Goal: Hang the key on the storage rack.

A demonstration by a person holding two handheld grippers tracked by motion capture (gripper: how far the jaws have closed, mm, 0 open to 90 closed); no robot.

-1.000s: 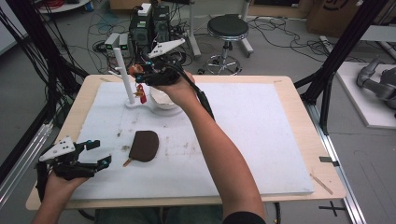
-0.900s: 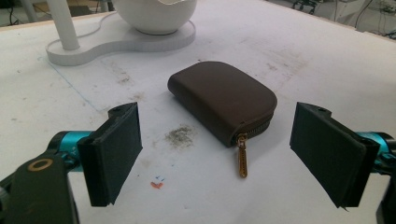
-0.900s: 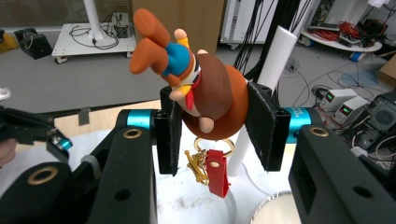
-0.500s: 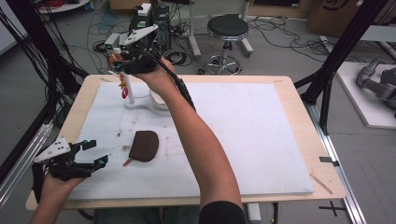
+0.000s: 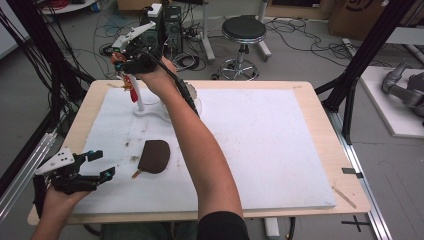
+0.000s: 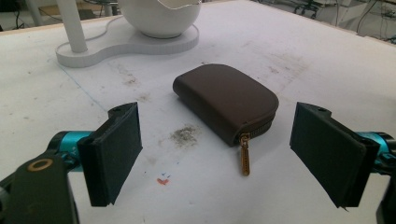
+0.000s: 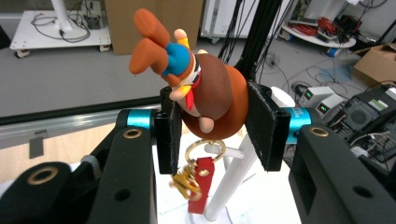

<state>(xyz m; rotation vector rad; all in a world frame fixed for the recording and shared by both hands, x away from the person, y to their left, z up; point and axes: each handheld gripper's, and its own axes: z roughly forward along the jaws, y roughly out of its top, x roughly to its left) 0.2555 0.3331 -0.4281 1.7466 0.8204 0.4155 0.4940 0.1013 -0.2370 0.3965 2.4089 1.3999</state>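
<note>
High view: wooden table covered by a white foam mat, stained in places. Right gripper, black with a grey plate on top, is held up over the far-left corner of the table, arm stretched across the mat. A small brown toy keychain figure sits between its jaws, with a red tag dangling below, just beside the upright post of a white plastic stand. The arm hides most of the stand's white bowl. A dark brown zippered leather pouch lies flat on the mat, near the left front. Left gripper is at the front-left edge of the table, jaws spread, pointing towards the pouch but apart from it. A black stool and cables are on the floor beyond the table.

Left gripper view: both black jaw pads wide apart, nothing between them, low over the mat. Pouch lies ahead, zipper closed, gold zipper pull lying on the mat towards the camera. Stand base and bowl are behind it.

Right gripper view: jaws pinch the figure's round brown body from both sides, figure tipped sideways, orange and blue parts up-left. Gold ring and clasp hang beneath with the red tag, white post just behind.
</note>
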